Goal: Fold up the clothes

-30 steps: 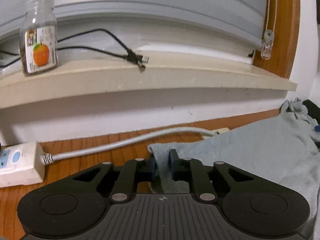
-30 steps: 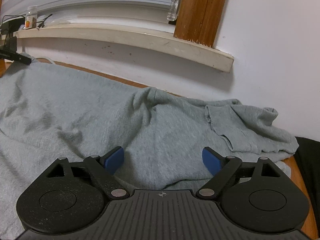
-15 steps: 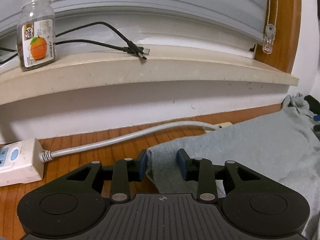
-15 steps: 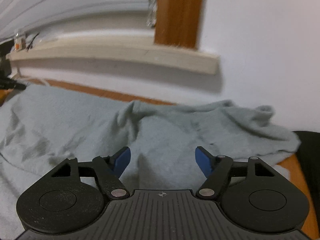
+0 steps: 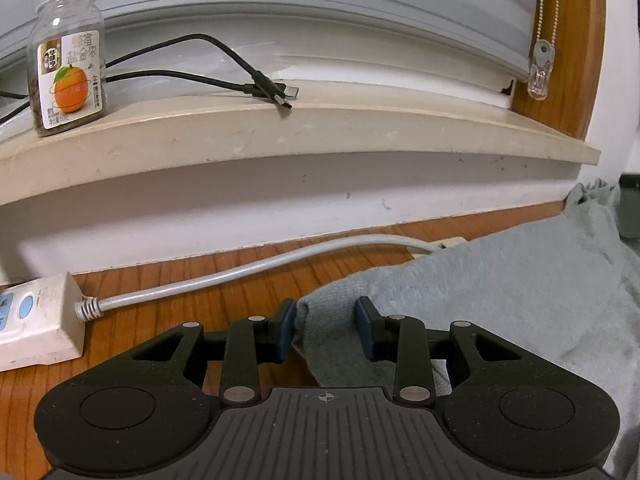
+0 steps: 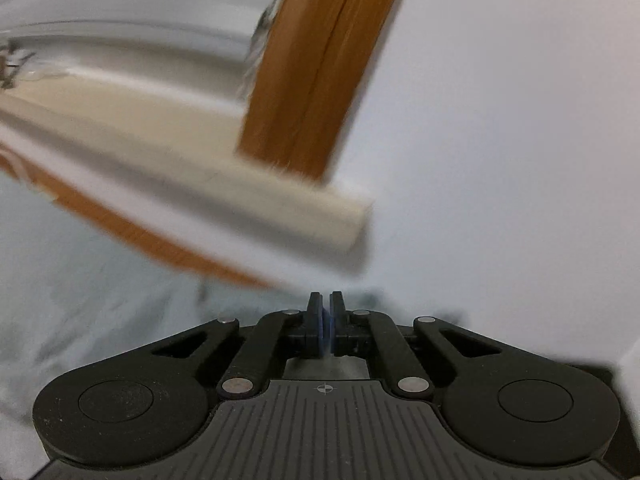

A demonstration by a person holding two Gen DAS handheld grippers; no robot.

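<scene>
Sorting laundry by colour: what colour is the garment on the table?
Plain light grey garment, no pattern; it shows best in the left wrist view.

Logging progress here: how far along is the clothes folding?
Early. Nothing looks folded: the grey garment lies spread and rumpled on the wooden table. In hand: the left gripper is open around a garment corner; the right gripper is shut, its blurred view hiding any cloth. All folds remain.

Right hand-held gripper (image 6: pixel 325 326): jaws pressed together, blue pads touching, cloth btwn them not discernible. View blurred. Pale grey fabric garment (image 6: pixel 88 292) spreads lower left over orange-brown wooden surface (image 6: pixel 160 246). Cream stone window sill (image 6: pixel 280 204) above, w/ brown wooden window frame (image 6: pixel 316 68) rising from it.
</scene>
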